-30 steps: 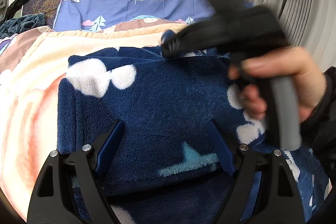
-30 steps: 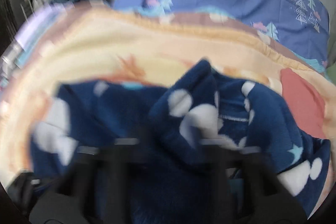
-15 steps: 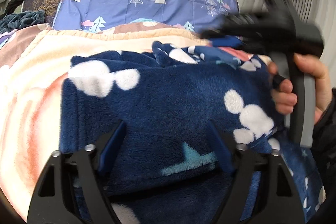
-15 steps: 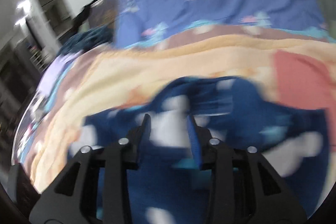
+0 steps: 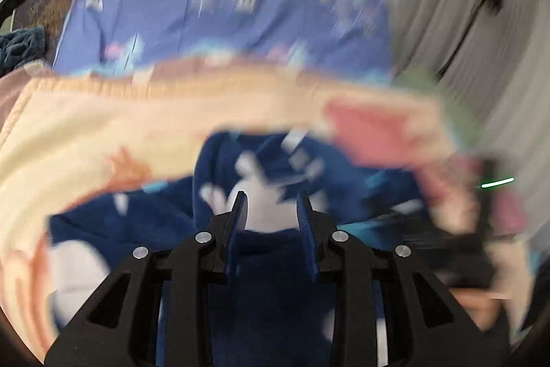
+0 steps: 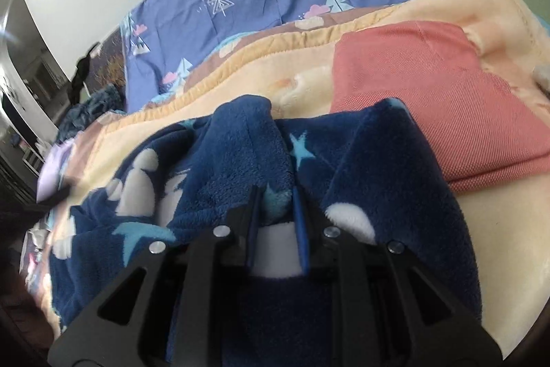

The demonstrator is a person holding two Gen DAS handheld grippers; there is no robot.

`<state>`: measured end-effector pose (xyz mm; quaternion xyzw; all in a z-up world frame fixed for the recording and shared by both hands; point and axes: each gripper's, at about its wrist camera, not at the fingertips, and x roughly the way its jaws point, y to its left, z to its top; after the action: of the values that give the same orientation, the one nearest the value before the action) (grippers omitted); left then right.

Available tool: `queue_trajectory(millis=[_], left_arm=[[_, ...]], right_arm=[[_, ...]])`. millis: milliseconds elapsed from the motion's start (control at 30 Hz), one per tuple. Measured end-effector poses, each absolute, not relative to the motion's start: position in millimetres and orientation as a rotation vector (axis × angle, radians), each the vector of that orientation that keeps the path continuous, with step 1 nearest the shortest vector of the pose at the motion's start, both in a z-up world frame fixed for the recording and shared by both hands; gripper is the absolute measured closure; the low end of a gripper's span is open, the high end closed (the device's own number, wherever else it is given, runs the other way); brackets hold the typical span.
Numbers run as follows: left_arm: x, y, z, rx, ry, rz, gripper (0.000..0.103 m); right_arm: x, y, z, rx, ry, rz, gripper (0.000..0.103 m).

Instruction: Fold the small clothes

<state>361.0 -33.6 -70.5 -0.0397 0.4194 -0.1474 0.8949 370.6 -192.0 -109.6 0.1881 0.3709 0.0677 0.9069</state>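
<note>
The plush navy fleece [image 6: 237, 160], dotted with white clouds and pale stars, lies rumpled on a soft cream blanket [image 6: 488, 229], a folded coral knit [image 6: 429, 98] just right of it. The left gripper [image 5: 271, 212] is closing with fleece between its jaws. The right gripper [image 6: 275, 205] is closing, pinching a fleece fold.

Left wrist view: wholly motion-smeared; the patterned sheet [image 5: 223, 6] shows no clear print.
Right gripper [image 5: 457, 250] in that view: a dark streak beside a blurred hand [image 5: 460, 212]; its fingers cannot be made out.
Navy fleece garment [image 6: 240, 160]: lower part hidden behind the gripper frame in both views.
Pink folded cloth [image 6: 429, 98]: near corner tucked under the fleece.
Room at far left [image 6: 31, 85]: too dim to read.
</note>
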Motion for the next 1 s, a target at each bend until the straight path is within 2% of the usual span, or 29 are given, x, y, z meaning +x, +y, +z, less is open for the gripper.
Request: queue_trajectory(millis=[33,67,167,233,367,467,533,567,600,633,667,733,867,933,1000], left_arm=[[374,-39,-99,-0.039,0.948,-0.251,0.069],[373,-38,-108,-0.07,0.927,-0.26,0.069],[365,-33,-94,-0.098,0.886,-0.261,0.07],[347,-33,-74,-0.048,0.846,-0.252,0.066],[281,-11,-30,-0.017,0.722,-0.293,0.046],[238,2,-21,0.004,0.696,-0.362,0.046],[228,-2,-38,0.032,0.741,-0.385,0.046],[229,-9,-51,0.067,0.771,-0.371,0.045],[235,-17,-76,0.133,0.823,-0.319,0.043],[239,-21,-97,0.181,0.846,-0.293,0.041],[239,-22,-103,0.178,0.817,-0.291,0.04],[233,-19,-88,0.14,0.823,-0.283,0.041],[190,6,-58,0.114,0.761,-0.288,0.04],[152,27,-48,0.118,0.715,-0.283,0.034],[112,52,-50,0.105,0.698,-0.282,0.03]], right_arm=[[370,-195,-110,0.394,0.763,0.144,0.084],[369,-195,-110,0.396,0.761,0.151,0.084],[370,-193,-111,0.379,0.759,0.143,0.083],[370,-194,-110,0.391,0.753,0.15,0.083],[345,-215,-89,0.439,0.663,0.148,0.083],[305,-216,-54,0.386,0.615,0.257,0.083],[269,-196,-39,0.327,0.629,0.398,0.083],[257,-185,-40,0.278,0.647,0.414,0.08],[247,-170,-49,0.194,0.684,0.401,0.065],[246,-160,-62,0.118,0.728,0.355,0.056],[251,-149,-97,-0.013,0.824,0.236,0.056],[247,-151,-112,-0.003,0.802,0.225,0.056],[211,-174,-67,0.124,0.737,0.219,0.055],[182,-190,-53,0.134,0.69,0.232,0.047],[146,-210,-49,0.146,0.67,0.233,0.047]])
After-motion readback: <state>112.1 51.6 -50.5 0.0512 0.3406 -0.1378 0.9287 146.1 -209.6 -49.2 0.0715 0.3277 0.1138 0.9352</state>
